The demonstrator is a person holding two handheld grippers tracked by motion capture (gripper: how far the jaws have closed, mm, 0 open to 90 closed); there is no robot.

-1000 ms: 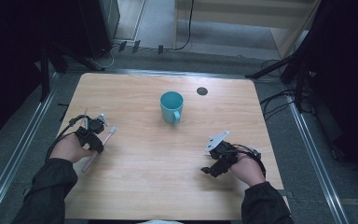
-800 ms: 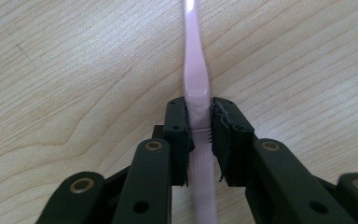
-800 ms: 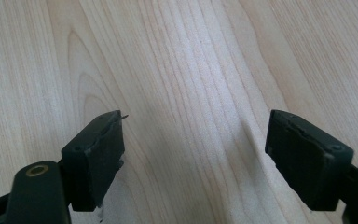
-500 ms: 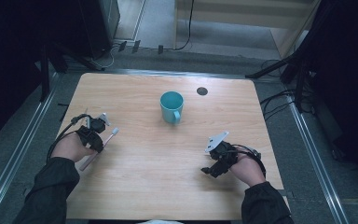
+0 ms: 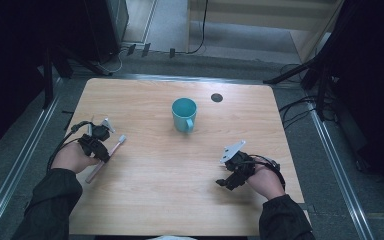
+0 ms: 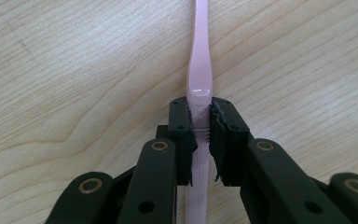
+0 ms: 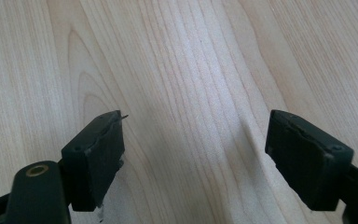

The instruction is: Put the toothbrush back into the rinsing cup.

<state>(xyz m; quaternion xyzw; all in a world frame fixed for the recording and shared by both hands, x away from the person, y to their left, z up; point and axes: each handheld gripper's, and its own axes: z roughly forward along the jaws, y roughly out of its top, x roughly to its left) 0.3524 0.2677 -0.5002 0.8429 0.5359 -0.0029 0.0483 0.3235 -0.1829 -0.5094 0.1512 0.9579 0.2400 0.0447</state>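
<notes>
- Left tongs [image 6: 200, 123] have just closed on the pink toothbrush [image 6: 200, 70], gripping its handle as it lies flat near the desk's [image 5: 145, 200] left edge.
- Right tongs [image 7: 196, 154] gape wide, empty.
- Lift straight up, keeping the brush level (a thin handle may pivot).
- Pale wood desk; teal mug [image 5: 184, 114] stands mid-desk; dark room, cables behind.

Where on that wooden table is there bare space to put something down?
Most of the light wooden table is bare: the wide middle between the teal mug and the near edge, and both far corners, though a small dark round spot lies right of the mug. Crowded spots: the left gripper, shut on the pink toothbrush, and the open right gripper.
</notes>
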